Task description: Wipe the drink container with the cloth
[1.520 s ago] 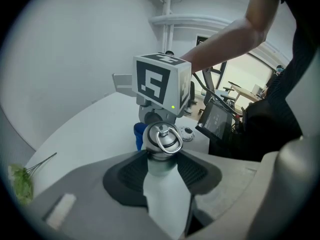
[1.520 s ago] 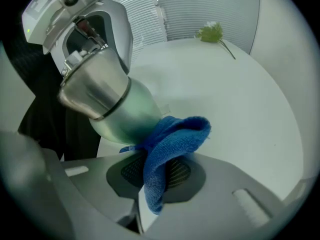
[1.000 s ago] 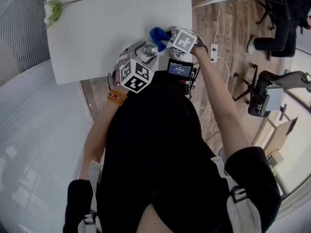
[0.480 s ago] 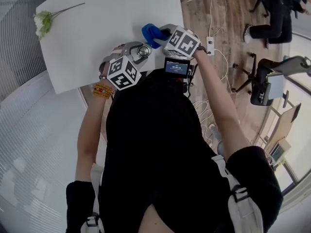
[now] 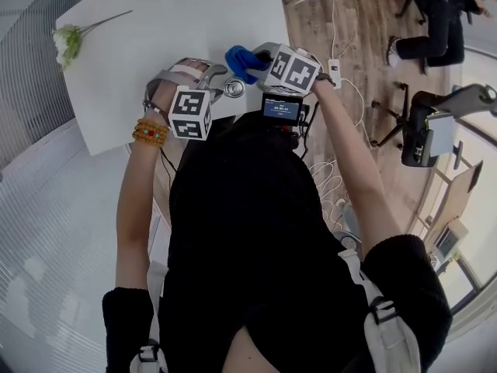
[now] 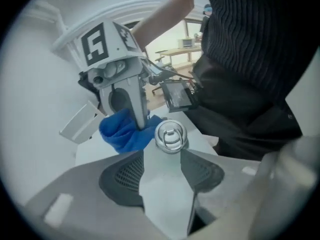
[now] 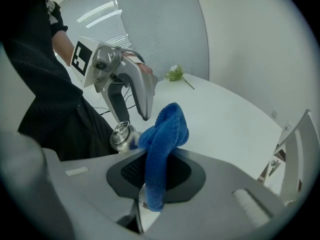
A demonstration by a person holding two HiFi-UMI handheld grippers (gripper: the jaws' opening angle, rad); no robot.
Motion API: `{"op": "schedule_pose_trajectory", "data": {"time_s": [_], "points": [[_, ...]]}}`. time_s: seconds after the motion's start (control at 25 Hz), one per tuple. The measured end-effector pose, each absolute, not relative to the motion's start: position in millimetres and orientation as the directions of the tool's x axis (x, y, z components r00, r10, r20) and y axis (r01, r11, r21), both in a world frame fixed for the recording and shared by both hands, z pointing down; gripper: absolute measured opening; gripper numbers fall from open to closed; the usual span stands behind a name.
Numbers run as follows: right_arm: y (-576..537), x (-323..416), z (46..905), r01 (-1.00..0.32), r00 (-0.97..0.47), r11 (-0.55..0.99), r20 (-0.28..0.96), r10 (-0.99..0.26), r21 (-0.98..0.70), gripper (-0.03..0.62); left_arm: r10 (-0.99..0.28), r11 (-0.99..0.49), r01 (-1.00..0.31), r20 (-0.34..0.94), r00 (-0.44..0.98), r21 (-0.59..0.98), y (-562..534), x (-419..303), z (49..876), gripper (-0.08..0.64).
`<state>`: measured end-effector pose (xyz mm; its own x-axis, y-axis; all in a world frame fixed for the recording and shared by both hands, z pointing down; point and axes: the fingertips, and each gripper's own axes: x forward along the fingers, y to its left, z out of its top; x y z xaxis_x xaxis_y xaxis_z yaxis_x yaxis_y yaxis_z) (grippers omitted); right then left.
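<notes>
Our left gripper [image 6: 162, 155], jaws apart, straddles the upright drink container [image 6: 171, 135], shiny steel with a round ringed cap, near the table [image 5: 194, 22] edge. From the soft, bunched blue cloth [image 7: 164, 129], pinched in our right gripper [image 7: 156, 161], the container lies just beside at nine o'clock.

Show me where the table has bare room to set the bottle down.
Bare: the wide stretch of table between the flower and the bottle. Crowded: the near edge, where bottle, cloth, left gripper and right gripper meet.
</notes>
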<state>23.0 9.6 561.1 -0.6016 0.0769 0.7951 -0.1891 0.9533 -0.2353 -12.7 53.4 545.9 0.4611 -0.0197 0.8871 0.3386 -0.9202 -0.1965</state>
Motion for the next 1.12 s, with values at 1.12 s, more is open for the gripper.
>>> {"op": "schedule_pose_trajectory", "data": {"time_s": [1.12], "points": [[32.9,3.2,555.4,0.573,-0.2,0.796,0.907,0.37,-0.198,0.071,-0.273,-0.832,-0.542,0.763,0.585,0.118,64.9,-5.4,533.1,0.192]]}}
